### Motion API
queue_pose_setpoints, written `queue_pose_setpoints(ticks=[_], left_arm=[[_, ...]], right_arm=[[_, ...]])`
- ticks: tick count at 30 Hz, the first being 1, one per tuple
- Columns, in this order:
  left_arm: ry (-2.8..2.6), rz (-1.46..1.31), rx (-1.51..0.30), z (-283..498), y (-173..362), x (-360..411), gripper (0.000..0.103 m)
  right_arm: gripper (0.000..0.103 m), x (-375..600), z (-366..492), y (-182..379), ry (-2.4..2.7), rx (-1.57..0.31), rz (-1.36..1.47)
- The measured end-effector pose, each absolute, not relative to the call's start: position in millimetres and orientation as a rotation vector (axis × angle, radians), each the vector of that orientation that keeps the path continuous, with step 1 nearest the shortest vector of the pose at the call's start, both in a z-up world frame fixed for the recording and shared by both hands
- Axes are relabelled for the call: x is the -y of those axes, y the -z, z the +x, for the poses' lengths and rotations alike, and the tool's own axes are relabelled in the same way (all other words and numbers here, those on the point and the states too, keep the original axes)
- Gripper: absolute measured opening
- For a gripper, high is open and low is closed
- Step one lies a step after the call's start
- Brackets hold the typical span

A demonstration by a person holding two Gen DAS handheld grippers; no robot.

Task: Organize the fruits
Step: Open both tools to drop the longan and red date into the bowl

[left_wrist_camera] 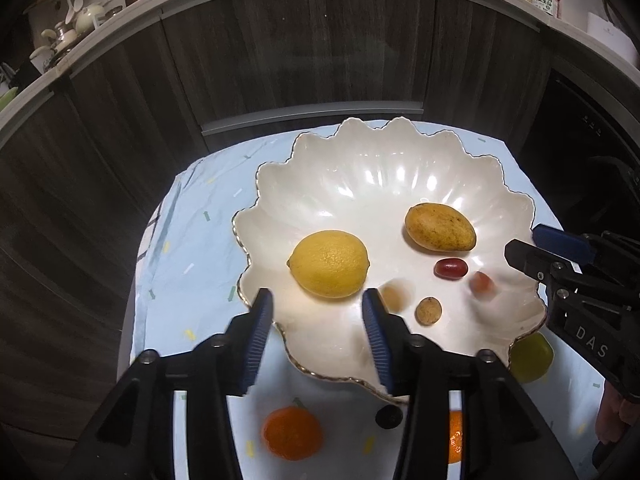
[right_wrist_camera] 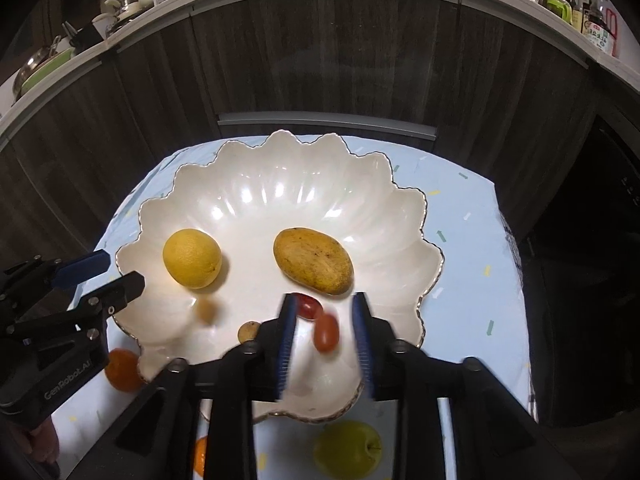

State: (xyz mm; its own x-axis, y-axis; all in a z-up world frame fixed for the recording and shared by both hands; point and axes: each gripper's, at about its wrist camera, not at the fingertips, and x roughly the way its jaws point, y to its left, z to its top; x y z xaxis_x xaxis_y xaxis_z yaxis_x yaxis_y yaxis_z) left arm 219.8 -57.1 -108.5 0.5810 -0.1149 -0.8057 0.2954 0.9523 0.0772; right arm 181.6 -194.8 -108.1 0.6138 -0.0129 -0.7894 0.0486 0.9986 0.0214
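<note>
Both grippers, left (left_wrist_camera: 318,336) and right (right_wrist_camera: 324,344), are held with jaws spread, gripping nothing. Blurred tomato (right_wrist_camera: 326,332) and longan (left_wrist_camera: 394,298) are seen over the bowl (right_wrist_camera: 240,184); rolling out could be risked.

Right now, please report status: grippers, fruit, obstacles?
Left gripper open, right gripper open, both empty. Lemon, mango in bowl; blurred red tomato between right fingers. Nothing blocking.

Both wrist views look down closely; sharing the bowl (left_wrist_camera: 400,168).
</note>
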Motion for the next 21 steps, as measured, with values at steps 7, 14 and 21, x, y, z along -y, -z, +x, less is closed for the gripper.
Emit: queue_pose_setpoints(ticks=[7, 14, 21], left_arm=[[0.22, 0.222, -0.906, 214.2, 103.0, 53.7, 0.062], [0.219, 0.234, -0.886, 205.5, 95.2, 50.9, 0.062], [0.206, 0.221, -0.894, 202.1, 90.9, 45.9, 0.062]], right_arm=[[0.055, 194.4, 176.0, 103.0, 0.074, -0.9, 0.018], [0.058, 193.3, 169.4, 95.7, 0.086, -0.887, 0.002], [0.059, 187.7, 164.6, 85.9, 0.093, -0.87, -0.016]])
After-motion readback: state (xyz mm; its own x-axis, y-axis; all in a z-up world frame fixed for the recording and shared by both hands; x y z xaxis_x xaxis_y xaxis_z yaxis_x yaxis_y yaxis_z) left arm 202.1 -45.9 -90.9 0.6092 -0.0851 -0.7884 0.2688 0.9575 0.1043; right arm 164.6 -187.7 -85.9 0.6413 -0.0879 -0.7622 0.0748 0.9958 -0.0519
